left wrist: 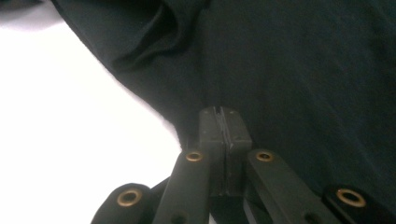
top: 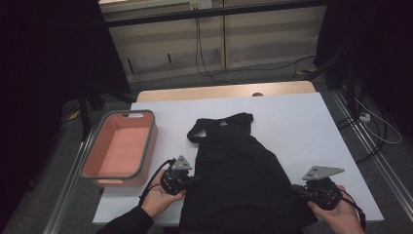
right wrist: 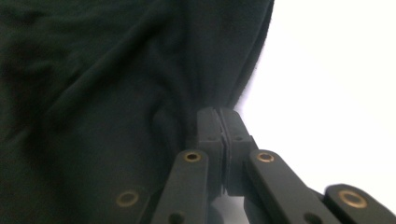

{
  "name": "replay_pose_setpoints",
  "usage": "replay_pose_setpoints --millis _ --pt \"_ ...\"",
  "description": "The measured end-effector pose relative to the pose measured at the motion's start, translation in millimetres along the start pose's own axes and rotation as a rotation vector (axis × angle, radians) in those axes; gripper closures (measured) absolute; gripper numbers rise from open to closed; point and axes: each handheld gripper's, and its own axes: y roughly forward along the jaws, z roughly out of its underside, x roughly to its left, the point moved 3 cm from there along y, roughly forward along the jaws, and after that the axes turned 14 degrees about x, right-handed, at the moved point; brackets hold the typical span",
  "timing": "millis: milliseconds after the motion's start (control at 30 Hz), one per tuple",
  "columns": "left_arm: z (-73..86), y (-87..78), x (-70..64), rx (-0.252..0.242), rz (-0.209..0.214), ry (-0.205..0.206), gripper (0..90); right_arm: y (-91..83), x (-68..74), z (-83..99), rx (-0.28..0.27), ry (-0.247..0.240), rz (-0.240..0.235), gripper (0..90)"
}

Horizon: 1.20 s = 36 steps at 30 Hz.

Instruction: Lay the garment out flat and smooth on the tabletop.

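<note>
Black garment (top: 238, 180) (flat on table), edges pinched in left gripper (top: 187, 181) and right gripper (top: 298, 190).

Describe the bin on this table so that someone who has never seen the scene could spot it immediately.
Start at the white table and go to its left edge, left of the black garment spread in the middle. There sits the bin, a rectangular tub with a grey rim and salmon-pink walls and floor. It is the only rigid, coloured container on the table.

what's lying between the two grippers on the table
The black garment spans the whole stretch between the left gripper and the right gripper, each pinching a side edge, as the high view shows.
</note>
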Motion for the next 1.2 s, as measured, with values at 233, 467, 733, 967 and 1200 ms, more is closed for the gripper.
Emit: replay_pose_setpoints --millis 233,467,733,967,1200 --pt "9.4 -6.0 -5.6 0.012 0.015 0.005 89.5 -7.6 16.3 13.6 0.015 -0.029 -0.029 88.8" --pt "8.5 -5.1 -3.3 -0.008 0.021 0.002 87.3 -8.6 14.8 8.4 -0.030 -0.040 -0.027 69.7" --pt "-4.9 -1.1 1.5 -0.049 -0.022 0.029 66.7 -9.9 4.1 -21.0 -0.143 -0.026 0.001 55.8" --pt "-19.0 1.4 10.0 -0.103 -0.083 0.026 51.6 1.9 -14.5 -62.5 -0.189 -0.017 0.008 63.2" --pt "-33.8 6.8 16.8 -0.143 -0.052 0.020 56.0 17.3 -31.5 -108.8 -0.206 -0.016 0.041 69.9"
